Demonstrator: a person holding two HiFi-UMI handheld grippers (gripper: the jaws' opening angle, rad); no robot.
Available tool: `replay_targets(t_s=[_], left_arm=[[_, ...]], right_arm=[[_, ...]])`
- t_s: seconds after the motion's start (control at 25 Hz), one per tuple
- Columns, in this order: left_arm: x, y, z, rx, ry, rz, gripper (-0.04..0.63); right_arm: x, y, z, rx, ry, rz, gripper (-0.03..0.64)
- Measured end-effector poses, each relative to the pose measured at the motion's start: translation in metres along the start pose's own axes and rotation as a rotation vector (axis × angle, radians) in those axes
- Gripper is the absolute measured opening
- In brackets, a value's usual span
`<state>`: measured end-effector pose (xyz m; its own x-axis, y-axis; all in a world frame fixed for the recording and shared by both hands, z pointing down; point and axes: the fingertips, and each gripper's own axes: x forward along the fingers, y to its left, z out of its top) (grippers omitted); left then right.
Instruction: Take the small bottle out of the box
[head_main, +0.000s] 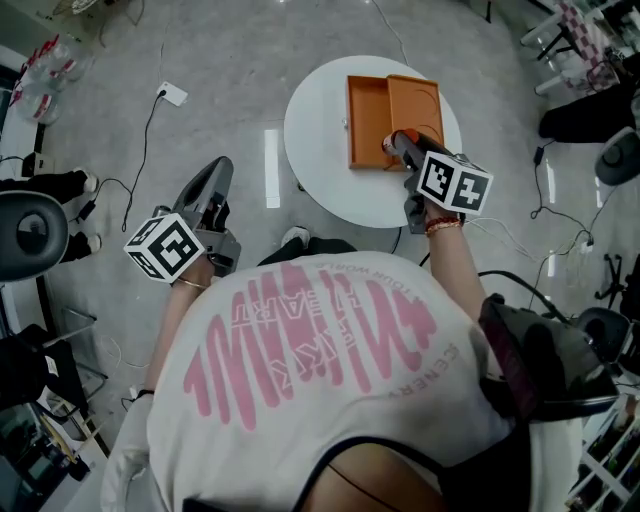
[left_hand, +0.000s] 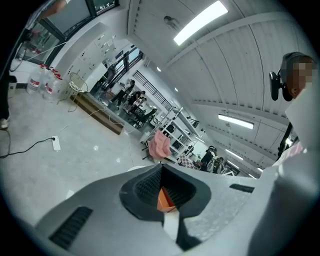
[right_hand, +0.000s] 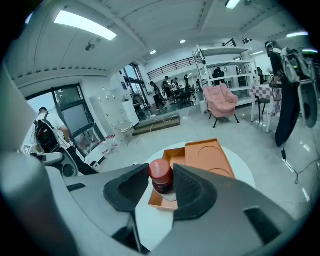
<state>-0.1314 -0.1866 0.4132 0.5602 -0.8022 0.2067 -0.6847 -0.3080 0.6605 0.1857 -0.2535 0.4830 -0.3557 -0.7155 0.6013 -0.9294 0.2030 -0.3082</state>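
R gripper (head_main: 398, 140): over the bench, at the near edge of the box; marker cube (head_main: 455, 182) faces up.
R fingers (right_hand: 192, 192): pinching the small bottle, one pad each side, just below the cap.
Bottle (right_hand: 163, 186): upright btwn the R fingers; red cap, dark glass body. Sits at the box's near corner. Can't tell if its base is clear of the box or still inside.
Box (head_main: 368, 120): orange, open, two halves flat side by side on the bench. The R-hand half has round recesses (right_hand: 207, 157).
Bench (head_main: 320, 130): round, white; only the box on it.
L gripper (head_main: 222, 165): off the bench to the L, above the grey floor (head_main: 200, 60), well apart from the box, tips aimed away from the person.
L fingers (left_hand: 145, 187): pressed nearly together, holding nothing. A thin slit btwn the pads shows an orange sliver; can't tell what it is.
Person: white shirt w/ pink print (head_main: 320, 370), standing at the bench's near side.
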Motion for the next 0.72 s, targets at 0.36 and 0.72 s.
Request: replay_targets(t_s=[0.36, 0.72], left_arm=[[0.016, -0.012, 0.018, -0.001, -0.021, -0.082, 0.008], [0.044, -0.035, 0.038, 0.042, -0.001, -0.200, 0.008]], right_arm=[[-0.032, -0.005, 0.034, -0.012, -0.120, -0.056, 0.149], [-0.071, 0.003, 0.071, -0.028, -0.254, -0.100, 0.149]])
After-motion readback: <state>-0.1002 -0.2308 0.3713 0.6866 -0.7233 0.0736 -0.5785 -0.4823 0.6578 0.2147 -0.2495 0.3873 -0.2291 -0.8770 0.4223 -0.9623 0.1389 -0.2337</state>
